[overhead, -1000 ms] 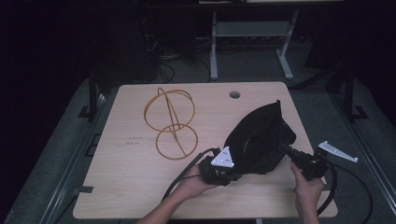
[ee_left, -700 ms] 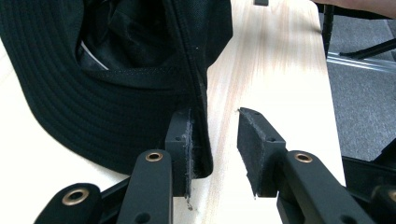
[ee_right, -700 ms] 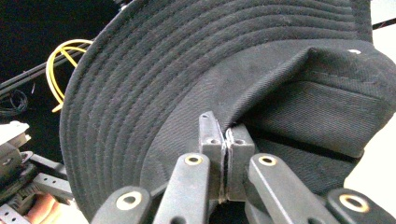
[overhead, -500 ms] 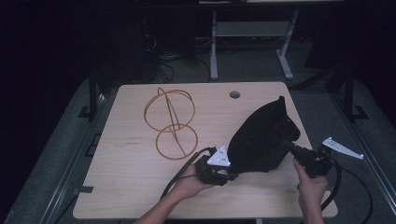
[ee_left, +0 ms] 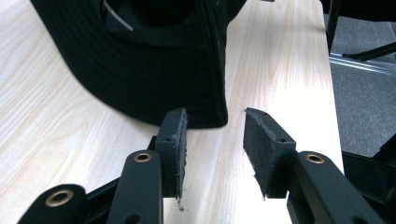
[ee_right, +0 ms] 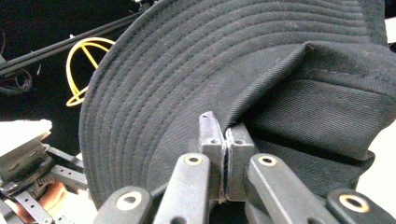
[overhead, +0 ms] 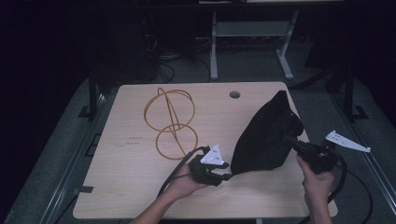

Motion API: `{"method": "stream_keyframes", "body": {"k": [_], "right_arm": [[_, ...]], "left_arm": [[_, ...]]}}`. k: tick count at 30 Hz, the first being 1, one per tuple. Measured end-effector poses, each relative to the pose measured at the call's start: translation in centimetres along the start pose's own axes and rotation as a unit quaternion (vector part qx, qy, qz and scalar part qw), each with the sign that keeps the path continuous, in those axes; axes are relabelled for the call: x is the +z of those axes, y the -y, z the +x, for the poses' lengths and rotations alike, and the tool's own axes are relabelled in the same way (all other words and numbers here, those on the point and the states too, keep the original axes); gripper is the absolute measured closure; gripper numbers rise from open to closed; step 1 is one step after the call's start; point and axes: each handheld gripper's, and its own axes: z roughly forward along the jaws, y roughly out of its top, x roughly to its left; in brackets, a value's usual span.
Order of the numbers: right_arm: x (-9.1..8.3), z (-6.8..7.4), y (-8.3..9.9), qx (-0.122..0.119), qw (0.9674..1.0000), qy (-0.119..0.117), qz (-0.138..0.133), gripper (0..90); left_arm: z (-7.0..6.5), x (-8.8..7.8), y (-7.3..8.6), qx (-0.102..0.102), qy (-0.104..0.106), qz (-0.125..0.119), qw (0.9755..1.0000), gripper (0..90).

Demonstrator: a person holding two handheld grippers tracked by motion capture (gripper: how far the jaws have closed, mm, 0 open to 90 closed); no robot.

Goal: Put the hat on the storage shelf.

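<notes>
From my seat, the black hat covers the tips of my right tongs in the high view, so I can't see the pinch there. In the left gripper view the hat's crown runs off the top edge. The counter loses its near edge at the frame's bottom. The room behind is too dark to read.

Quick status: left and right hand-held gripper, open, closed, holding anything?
Left hand-held gripper: open, jaws have just been opening, nothing between them, just short of the hat's brim.
Right hand-held gripper: closed on the hat's brim.
</notes>
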Motion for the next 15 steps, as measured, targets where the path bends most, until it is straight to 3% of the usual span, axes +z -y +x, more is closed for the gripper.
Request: {"method": "stream_keyframes", "body": {"k": [15], "right_arm": [[0.1, 1.5, -3.1, -0.053, 0.9982, 0.004, 0.025, 88.5]], "left_arm": [[0.0, -1.8, 1.7, -0.013, -0.003, 0.006, 0.9999, 51.2]]}}
